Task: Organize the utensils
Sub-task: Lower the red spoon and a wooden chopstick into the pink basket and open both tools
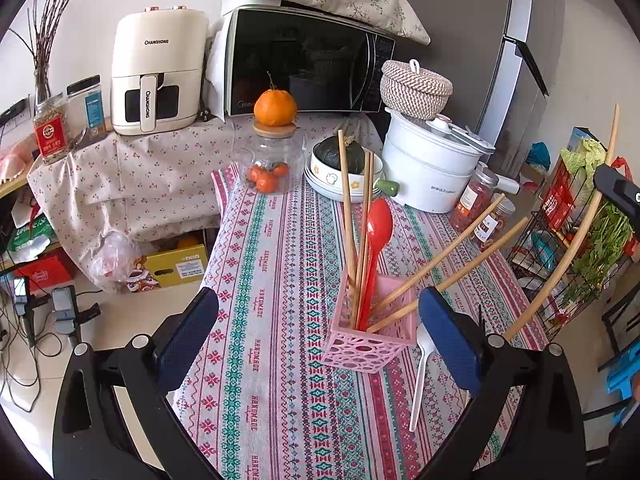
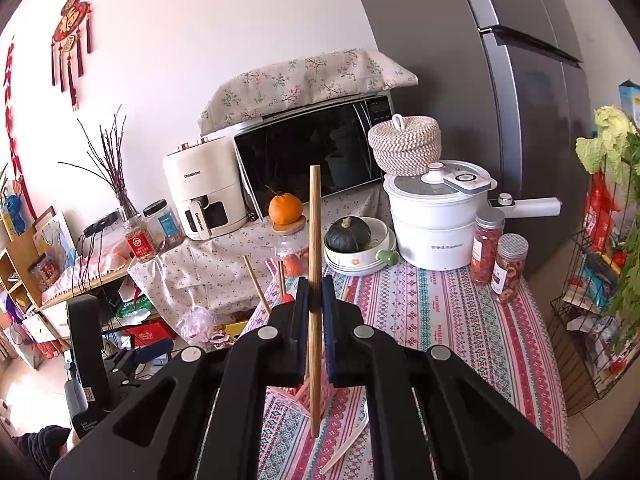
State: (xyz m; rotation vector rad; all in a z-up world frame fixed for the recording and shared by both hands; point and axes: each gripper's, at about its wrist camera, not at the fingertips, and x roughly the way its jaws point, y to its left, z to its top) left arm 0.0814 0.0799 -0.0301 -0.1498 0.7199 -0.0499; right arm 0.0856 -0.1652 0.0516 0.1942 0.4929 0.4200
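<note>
Left gripper (image 1: 320,332) hung over the patterned tablecloth (image 1: 280,280) w/ jaws spread wide, nothing between the blue pads. Just ahead of it stood the pink holder (image 1: 370,340), a perforated basket, upright on the cloth. Inside: a red spoon (image 1: 376,240) bowl-up, plus several wooden chopsticks (image 1: 348,208), some near vertical, two leaning off toward the right. A white plastic spoon (image 1: 420,376) lay flat on the cloth, just beside the holder's right side, next to the right-hand pad.

Right gripper (image 2: 316,304) was clamped tight on a single chopstick (image 2: 315,216), jaws closed on its mid-length, the stick near upright w/ both ends sticking out above & below the pads. From the left cam that same chopstick showed as a long curved line at far right, raised clear of the table, well apart from the holder. Under the right gripper the pink holder was mostly hidden by the fingers.

Back of the table: glass jar (image 1: 272,160) w/ an orange (image 1: 275,106) on its lid, a dark squash (image 1: 338,156) in a bowl, white pot (image 1: 432,168), microwave (image 1: 304,60) behind.
</note>
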